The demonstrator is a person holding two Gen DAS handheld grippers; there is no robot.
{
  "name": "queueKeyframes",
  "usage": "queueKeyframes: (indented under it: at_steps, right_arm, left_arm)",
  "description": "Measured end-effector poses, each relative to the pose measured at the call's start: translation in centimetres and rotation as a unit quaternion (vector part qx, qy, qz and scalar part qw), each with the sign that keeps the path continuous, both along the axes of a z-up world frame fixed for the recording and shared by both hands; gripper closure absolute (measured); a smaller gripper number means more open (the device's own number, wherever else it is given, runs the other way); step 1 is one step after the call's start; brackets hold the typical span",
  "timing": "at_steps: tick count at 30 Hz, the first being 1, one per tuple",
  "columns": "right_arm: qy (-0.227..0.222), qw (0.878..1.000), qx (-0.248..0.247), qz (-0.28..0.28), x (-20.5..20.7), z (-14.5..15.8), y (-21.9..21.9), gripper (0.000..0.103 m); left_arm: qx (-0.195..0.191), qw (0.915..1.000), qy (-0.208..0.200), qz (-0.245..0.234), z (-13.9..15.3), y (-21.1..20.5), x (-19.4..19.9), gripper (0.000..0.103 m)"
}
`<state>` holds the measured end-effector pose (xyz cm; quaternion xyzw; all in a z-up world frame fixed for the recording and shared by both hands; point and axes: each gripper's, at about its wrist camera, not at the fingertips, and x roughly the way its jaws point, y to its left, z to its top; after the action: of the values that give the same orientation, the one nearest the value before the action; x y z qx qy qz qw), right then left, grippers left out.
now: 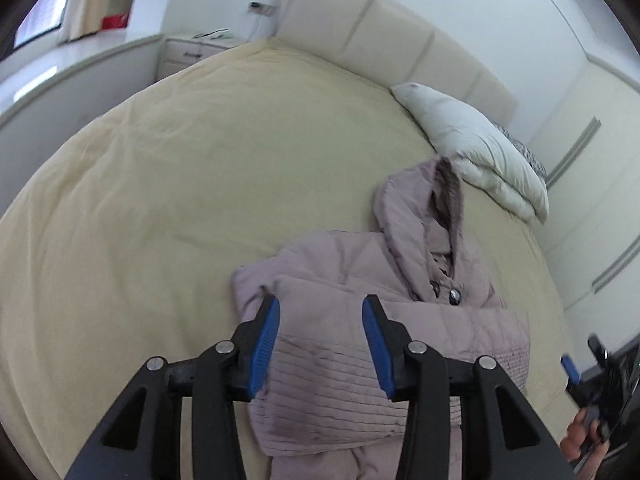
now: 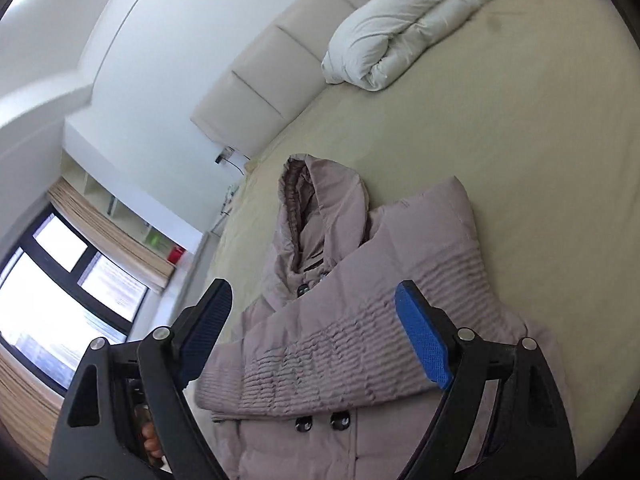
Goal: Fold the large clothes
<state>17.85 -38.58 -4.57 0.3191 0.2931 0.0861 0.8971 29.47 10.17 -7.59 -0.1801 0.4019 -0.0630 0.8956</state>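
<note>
Your left gripper (image 1: 318,312) sits low in the centre of the left wrist view with its blue-padded fingers (image 1: 264,344) apart, hovering over the folded sleeve (image 1: 340,368) of the mauve quilted coat (image 1: 400,280) and gripping nothing. The coat lies on the yellow bedspread (image 1: 180,180), filling the lower centre of the frame, its hood (image 1: 416,200) reaching up toward the white folded duvet (image 1: 480,148) at right. The sleeve lies folded across the coat's chest, ribbed cuff nearest you. Your right gripper (image 1: 580,376) shows at the lower right edge, blurred.

In the right wrist view, your right gripper (image 2: 316,320) also has its fingers (image 2: 424,344) apart, framing the same sleeve (image 2: 360,340) without touching it, as far as you can tell. Below the sleeve, two dark buttons (image 2: 322,424) show on the coat front (image 2: 304,452). The hood (image 2: 316,208) lies open above, at mid-frame. The duvet (image 2: 400,28) rests in the upper right against the padded headboard (image 2: 280,60); the window (image 2: 60,300) and beige curtain (image 2: 120,240) sit at lower left.
</note>
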Motion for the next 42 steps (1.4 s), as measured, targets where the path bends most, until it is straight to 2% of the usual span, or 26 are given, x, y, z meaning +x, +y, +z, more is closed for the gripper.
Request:
queueKeyframes:
  at_steps: [1, 3, 5, 7, 8, 10, 13, 16, 19, 21, 22, 23, 24, 27, 31, 34, 37, 39, 40, 42]
  right_arm:
    - [0.003, 0.999, -0.044, -0.004, 1.4, 0.1, 1.1, 0.019]
    - [0.029, 0.989, -0.143, -0.021, 3.4, -0.5, 2.5, 0.019]
    - [0.068, 0.978, -0.195, -0.012, 5.5, -2.7, 3.4, 0.019]
    - [0.12, 0.963, -0.24, -0.016, 6.8, -5.8, 3.6, 0.019]
    - [0.138, 0.959, -0.247, -0.015, 7.1, -7.7, 3.3, 0.019]
    - [0.138, 0.961, -0.239, -0.007, 7.2, -10.6, 2.5, 0.019]
    - [0.127, 0.959, -0.251, -0.012, 6.7, -11.8, 2.4, 0.019]
    - [0.143, 0.952, -0.269, -0.007, 6.8, -11.6, 2.8, 0.019]
    - [0.153, 0.954, -0.257, -0.005, 6.3, -8.9, 2.1, 0.019]
    - [0.121, 0.965, -0.233, -0.001, 6.0, -6.1, 1.4, 0.019]
    - [0.109, 0.969, -0.222, 0.005, 6.8, -5.0, 1.2, 0.019]
    - [0.102, 0.972, -0.21, 0.015, 7.9, -4.1, 1.1, 0.019]
    - [0.098, 0.975, -0.199, 0.026, 9.0, -3.6, 1.0, 0.019]
    - [0.105, 0.979, -0.164, 0.056, 13.8, -2.8, 1.3, 0.019]
    - [0.11, 0.98, -0.155, 0.052, 19.0, -2.9, 1.5, 0.019]
    - [0.116, 0.981, -0.144, 0.061, 21.8, -3.6, 2.1, 0.019]
    - [0.115, 0.976, -0.171, 0.067, 23.7, -4.1, 2.9, 0.019]
    - [0.114, 0.976, -0.174, 0.065, 24.8, -4.5, 3.2, 0.019]
    - [0.113, 0.976, -0.174, 0.063, 25.4, -4.6, 3.2, 0.019]
    - [0.106, 0.977, -0.172, 0.066, 26.4, -4.3, 3.2, 0.019]
  left_arm:
    - [0.023, 0.9996, -0.005, -0.016, -0.2, -1.6, 0.5, 0.057]
    - [0.056, 0.9978, 0.004, -0.037, -1.7, -4.1, 2.0, 0.057]
    - [0.069, 0.9965, 0.024, -0.041, -3.9, -5.3, 3.4, 0.058]
    - [0.095, 0.9944, 0.026, -0.039, -5.3, -6.2, 3.9, 0.058]
    - [0.105, 0.9933, 0.024, -0.041, -5.8, -6.7, 4.0, 0.057]
    - [0.114, 0.9921, 0.019, -0.05, -6.5, -6.7, 4.0, 0.057]
    - [0.13, 0.9896, 0.014, -0.06, -7.6, -7.0, 4.0, 0.056]
    - [0.134, 0.9889, 0.017, -0.063, -7.4, -7.0, 3.9, 0.057]
    - [0.122, 0.9913, 0.004, -0.049, -4.8, -6.6, 3.0, 0.055]
    - [0.124, 0.9912, -0.021, -0.041, -2.7, -6.6, 3.1, 0.036]
    - [0.124, 0.991, -0.034, -0.037, -1.8, -6.7, 3.7, 0.019]
    - [0.12, 0.9912, -0.041, -0.037, -1.2, -6.9, 4.5, 0.009]
    - [0.114, 0.9916, -0.043, -0.041, -0.7, -7.2, 5.8, 0.008]
    - [0.128, 0.9897, -0.036, -0.053, 0.0, -9.5, 11.3, 0.008]
    - [0.118, 0.9908, 0.005, -0.066, -0.5, -13.3, 19.2, 0.008]
    - [0.166, 0.9832, 0.005, -0.076, -1.4, -17.0, 23.1, 0.008]
    - [0.213, 0.9718, 0.033, -0.096, -4.1, -20.2, 26.4, 0.008]
    - [0.224, 0.9691, 0.051, -0.089, -6.0, -20.7, 28.1, 0.021]
    - [0.217, 0.9715, 0.057, -0.077, -6.5, -20.1, 28.7, 0.037]
    - [0.166, 0.9816, 0.064, -0.069, -7.0, -18.3, 29.0, 0.043]
